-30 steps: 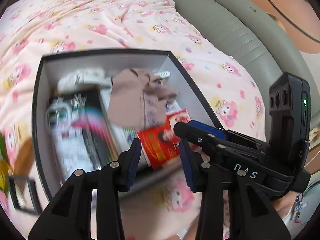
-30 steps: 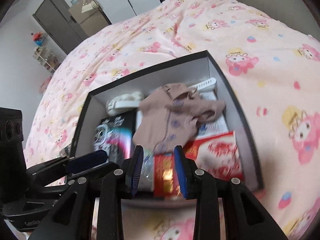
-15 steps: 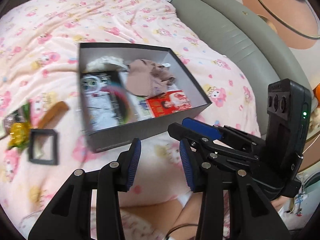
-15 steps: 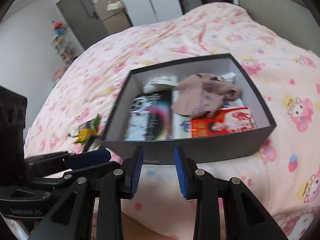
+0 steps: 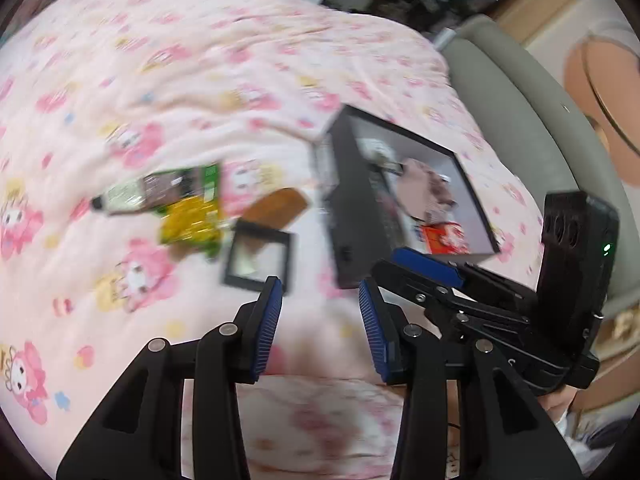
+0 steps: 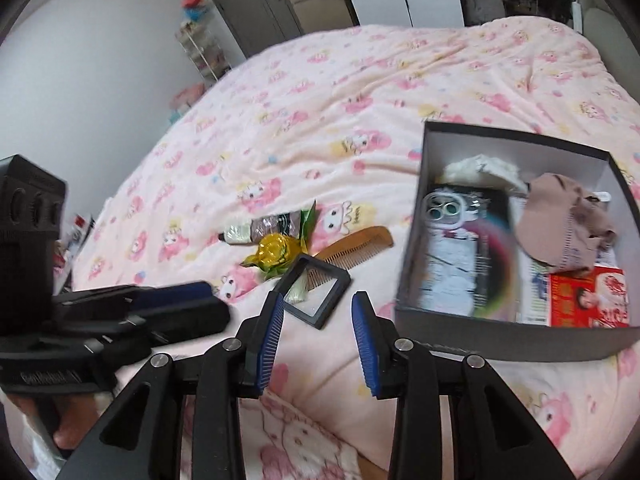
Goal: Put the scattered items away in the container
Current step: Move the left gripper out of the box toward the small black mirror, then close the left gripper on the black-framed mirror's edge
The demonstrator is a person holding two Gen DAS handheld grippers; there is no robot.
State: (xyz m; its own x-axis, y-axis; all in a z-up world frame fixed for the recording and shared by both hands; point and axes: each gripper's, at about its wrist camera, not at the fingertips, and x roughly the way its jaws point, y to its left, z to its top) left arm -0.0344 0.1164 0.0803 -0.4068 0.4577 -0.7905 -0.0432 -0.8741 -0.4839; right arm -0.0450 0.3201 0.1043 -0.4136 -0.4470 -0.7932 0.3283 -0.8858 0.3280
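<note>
A dark open box (image 6: 508,340) on the pink bedspread holds a brown cloth (image 6: 560,232), a phone box, a red packet and white items; it also shows in the left wrist view (image 5: 352,216). Left of it lie a wooden comb (image 6: 360,248), a small black square case (image 6: 316,292), a yellow-green wrapped item (image 6: 276,256) and a tube (image 6: 260,228). My right gripper (image 6: 318,320) is open and empty, just in front of the black case. My left gripper (image 5: 320,308) is open and empty, near the black case (image 5: 258,256) and the comb (image 5: 276,208).
The bed carries a pink cartoon-print cover (image 6: 360,80). A grey padded headboard (image 5: 520,120) runs along the right. A shelf and doors (image 6: 208,52) stand by the far wall. The left gripper body (image 6: 60,280) sits at the lower left of the right wrist view.
Both grippers have pulled back from over the box and swung left. The scattered items on the bedspread now lie in front of them. Both stay open and empty.
</note>
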